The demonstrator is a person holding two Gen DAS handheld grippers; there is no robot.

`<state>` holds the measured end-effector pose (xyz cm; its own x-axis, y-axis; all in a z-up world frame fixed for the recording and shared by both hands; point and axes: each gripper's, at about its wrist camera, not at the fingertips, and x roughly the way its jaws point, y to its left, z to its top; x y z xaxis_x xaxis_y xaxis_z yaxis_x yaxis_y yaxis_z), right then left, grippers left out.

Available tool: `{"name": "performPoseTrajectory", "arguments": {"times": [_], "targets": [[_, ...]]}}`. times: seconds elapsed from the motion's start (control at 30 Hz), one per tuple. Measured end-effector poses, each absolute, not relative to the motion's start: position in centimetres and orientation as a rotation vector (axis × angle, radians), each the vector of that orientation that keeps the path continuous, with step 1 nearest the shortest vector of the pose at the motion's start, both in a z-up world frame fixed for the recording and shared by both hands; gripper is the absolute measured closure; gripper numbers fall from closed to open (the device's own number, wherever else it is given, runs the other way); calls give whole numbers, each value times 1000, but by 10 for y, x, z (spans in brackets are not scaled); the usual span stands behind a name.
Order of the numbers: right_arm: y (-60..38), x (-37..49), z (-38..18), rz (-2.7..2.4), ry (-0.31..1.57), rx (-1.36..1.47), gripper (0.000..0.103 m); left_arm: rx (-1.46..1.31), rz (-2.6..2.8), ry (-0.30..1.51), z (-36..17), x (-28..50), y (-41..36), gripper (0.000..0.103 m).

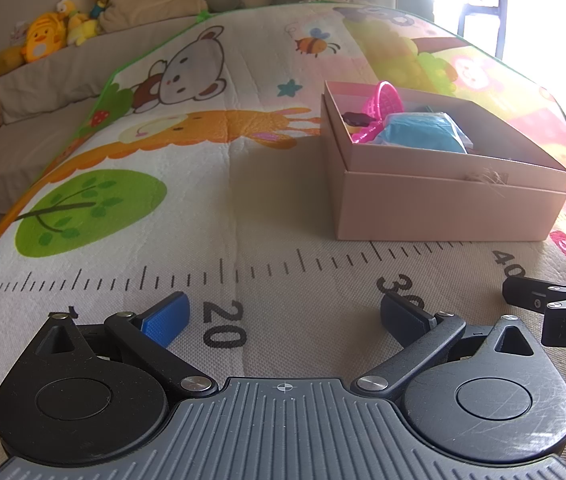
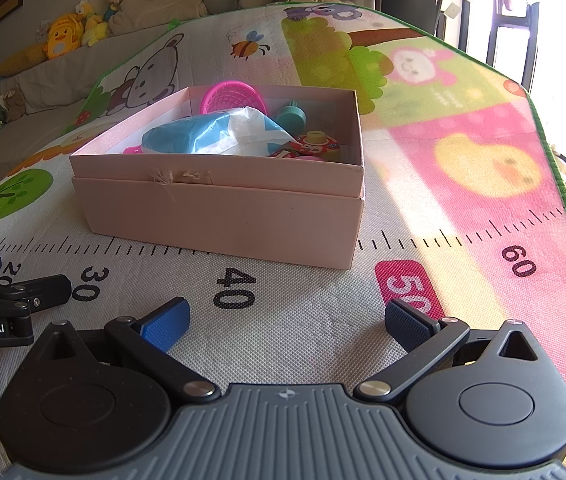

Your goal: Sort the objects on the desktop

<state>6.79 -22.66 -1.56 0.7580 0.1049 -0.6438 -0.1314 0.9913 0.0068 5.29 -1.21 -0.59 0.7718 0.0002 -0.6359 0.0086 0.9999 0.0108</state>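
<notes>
Matt pink cardboard box [image 2: 219, 216], its front edge frayed; crinkly glossy blue-white plastic bag [image 2: 219, 136] inside; woven-textured printed play mat [image 2: 303, 320]; ribbed blue rubber claw pads [image 2: 167, 326].

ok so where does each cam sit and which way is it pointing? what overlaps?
Left wrist: on the left claw, low over the play mat, looking forward; pink box ahead to the right. Own open fingers show, plus the right claw's tip at the right edge.
Right wrist: on the right claw, low over the mat, looking forward; box ahead, slightly left. Own open fingers show, plus the left claw at the left edge.
Shared: box with pink basket and blue bag inside, the mat's printed ruler, plush toys behind.
</notes>
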Motion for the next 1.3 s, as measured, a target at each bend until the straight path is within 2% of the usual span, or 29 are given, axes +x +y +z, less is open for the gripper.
{"name": "performPoseTrajectory", "arguments": {"times": [1.3], "targets": [[-227, 68, -15, 129, 699, -40, 0, 15, -23, 700, -4, 52, -11, 0]]}}
